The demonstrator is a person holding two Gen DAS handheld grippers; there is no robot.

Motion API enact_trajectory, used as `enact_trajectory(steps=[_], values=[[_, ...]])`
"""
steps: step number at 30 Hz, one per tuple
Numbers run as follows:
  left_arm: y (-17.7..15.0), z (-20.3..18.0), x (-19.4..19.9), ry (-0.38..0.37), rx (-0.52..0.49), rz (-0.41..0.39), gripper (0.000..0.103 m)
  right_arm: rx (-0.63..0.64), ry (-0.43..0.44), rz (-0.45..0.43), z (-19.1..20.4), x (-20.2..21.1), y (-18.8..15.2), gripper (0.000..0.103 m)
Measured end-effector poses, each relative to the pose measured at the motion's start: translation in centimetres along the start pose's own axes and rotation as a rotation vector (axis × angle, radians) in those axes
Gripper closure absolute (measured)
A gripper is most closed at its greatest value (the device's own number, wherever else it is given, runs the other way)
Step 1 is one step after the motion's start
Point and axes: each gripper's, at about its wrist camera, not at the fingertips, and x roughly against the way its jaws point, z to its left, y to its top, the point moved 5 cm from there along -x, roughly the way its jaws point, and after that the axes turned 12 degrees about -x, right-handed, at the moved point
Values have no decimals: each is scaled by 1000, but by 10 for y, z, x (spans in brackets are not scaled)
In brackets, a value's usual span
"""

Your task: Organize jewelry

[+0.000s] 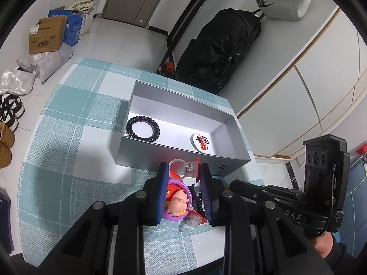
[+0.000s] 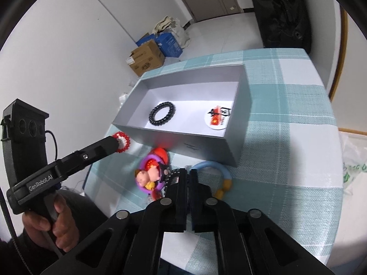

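An open grey box (image 1: pixel 183 160) (image 2: pixel 183 142) stands on the checked tablecloth and holds a black bead bracelet (image 1: pixel 142 128) (image 2: pixel 162 112) and a round white badge (image 1: pixel 202 142) (image 2: pixel 218 119). My left gripper (image 1: pixel 184 167) (image 2: pixel 117 142) hovers before the box's near wall, shut on a red and white beaded piece (image 2: pixel 123 141) with a clear part (image 1: pixel 190 169). Below it lies a pile with a purple ring bearing a pink pig (image 1: pixel 177 200) (image 2: pixel 149 176). My right gripper (image 2: pixel 189 171) is shut low over the pile. A black bead string (image 2: pixel 172 176) runs up to its left finger; whether it is pinched stays hidden.
A blue ring with yellow beads (image 2: pixel 220 171) lies by the box's near right corner. A black backpack (image 1: pixel 218 52) leans beyond the table's far edge. Cardboard boxes (image 1: pixel 45 36) and shoes (image 1: pixel 9 112) sit on the floor at left. A plastic bag (image 2: pixel 353 165) hangs off the table's right side.
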Motion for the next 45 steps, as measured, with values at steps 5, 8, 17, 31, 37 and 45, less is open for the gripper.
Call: enact_trajectory(steps=[5,8,17,31,37,45], values=[[1,1,0,-5,13,-2,81,28,-3,42,4,-8,-6,93],[1,0,-1,-2,14,-1,81,56,-22,43,6,-13,-8,93],[2,1,-3,-5,21,6,81,103,-86,41,7,-25,-9,72],[2,-6,-8,-17,5,16,81,143,-89,53,11,-25,-12,90],[3,-9,-7,-29,0,8,84,224,-98,19,24,-19,-14,95],[7,-10,-8,-33,-8,14,87,191,-36,-75,25,7,4,95]])
